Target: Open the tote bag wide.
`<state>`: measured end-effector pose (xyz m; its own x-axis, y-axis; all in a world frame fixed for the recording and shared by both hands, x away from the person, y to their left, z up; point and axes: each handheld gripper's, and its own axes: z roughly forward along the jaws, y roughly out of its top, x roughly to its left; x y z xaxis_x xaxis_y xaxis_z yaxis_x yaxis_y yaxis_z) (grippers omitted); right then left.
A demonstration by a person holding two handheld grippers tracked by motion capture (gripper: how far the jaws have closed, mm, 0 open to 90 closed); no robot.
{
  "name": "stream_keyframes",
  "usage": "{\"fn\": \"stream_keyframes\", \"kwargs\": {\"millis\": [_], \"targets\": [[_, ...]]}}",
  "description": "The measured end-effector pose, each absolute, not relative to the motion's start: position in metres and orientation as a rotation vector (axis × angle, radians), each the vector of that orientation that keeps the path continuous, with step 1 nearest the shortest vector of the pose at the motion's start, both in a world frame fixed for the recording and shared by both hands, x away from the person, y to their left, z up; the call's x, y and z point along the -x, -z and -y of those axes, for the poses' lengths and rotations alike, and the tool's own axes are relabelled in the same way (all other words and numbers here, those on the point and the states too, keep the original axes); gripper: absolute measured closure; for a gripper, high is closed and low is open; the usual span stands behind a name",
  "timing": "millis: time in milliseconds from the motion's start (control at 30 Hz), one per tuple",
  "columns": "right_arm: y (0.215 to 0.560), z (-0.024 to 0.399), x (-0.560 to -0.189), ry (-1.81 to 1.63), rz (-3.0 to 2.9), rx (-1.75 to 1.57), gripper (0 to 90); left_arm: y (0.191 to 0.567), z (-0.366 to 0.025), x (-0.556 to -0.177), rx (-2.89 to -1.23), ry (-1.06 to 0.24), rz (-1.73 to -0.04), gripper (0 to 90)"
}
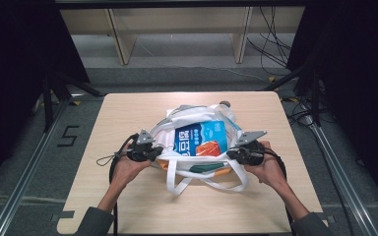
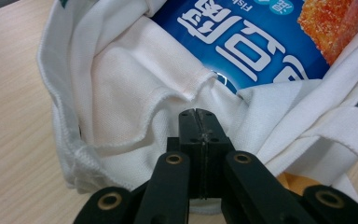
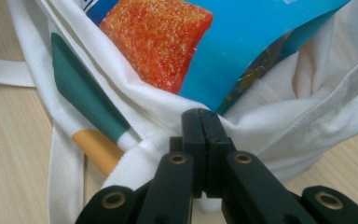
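Observation:
A white cloth tote bag (image 1: 170, 130) lies in the middle of the wooden table (image 1: 128, 110) with its mouth spread toward me. Inside it sits a blue food package (image 1: 199, 137) printed with an orange breaded piece. My left gripper (image 1: 156, 153) is at the bag's left rim, my right gripper (image 1: 230, 153) at its right rim. In the left gripper view the gripper (image 2: 198, 114) is shut, and folds of the bag (image 2: 121, 107) gather at its tip under the package (image 2: 251, 42). In the right gripper view the gripper (image 3: 200, 112) is shut on the bag's edge (image 3: 307, 116) below the package (image 3: 261, 32).
The bag's white handle straps (image 1: 177, 184) loop onto the table toward the near edge. A green and orange print (image 1: 206, 167) marks the bag's front. Beyond the table are floor rails (image 1: 24, 167), loose cables (image 1: 270, 44) and a wooden frame (image 1: 123, 39).

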<state>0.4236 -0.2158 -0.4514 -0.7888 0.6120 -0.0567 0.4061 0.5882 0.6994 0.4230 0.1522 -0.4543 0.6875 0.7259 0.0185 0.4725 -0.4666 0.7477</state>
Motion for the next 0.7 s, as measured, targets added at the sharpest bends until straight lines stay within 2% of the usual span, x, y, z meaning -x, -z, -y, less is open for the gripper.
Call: {"fn": "stream_keyframes", "kwargs": {"millis": [100, 200, 333, 567, 700], "targets": [[0.446, 0.215, -0.423, -0.999, -2.539, -0.827, 90.0, 0.449, -0.151, -0.42, -2.156, -0.445, -0.925, 89.3], [0.433, 0.217, -0.42, -1.033, -2.514, -0.784, 90.0, 0.438, -0.149, -0.409, -2.054, -0.423, -0.925, 89.0], [0.42, 0.216, -0.415, -1.104, -2.492, -0.787, 90.0, 0.431, -0.143, -0.393, -2.015, -0.338, -0.859, 86.0], [0.435, 0.214, -0.412, -1.039, -2.499, -0.781, 90.0, 0.469, -0.131, -0.382, -2.149, -0.332, -0.845, 86.2], [0.445, 0.211, -0.413, -1.003, -2.535, -0.783, 90.0, 0.469, -0.129, -0.382, -2.135, -0.325, -0.858, 86.5]]}}
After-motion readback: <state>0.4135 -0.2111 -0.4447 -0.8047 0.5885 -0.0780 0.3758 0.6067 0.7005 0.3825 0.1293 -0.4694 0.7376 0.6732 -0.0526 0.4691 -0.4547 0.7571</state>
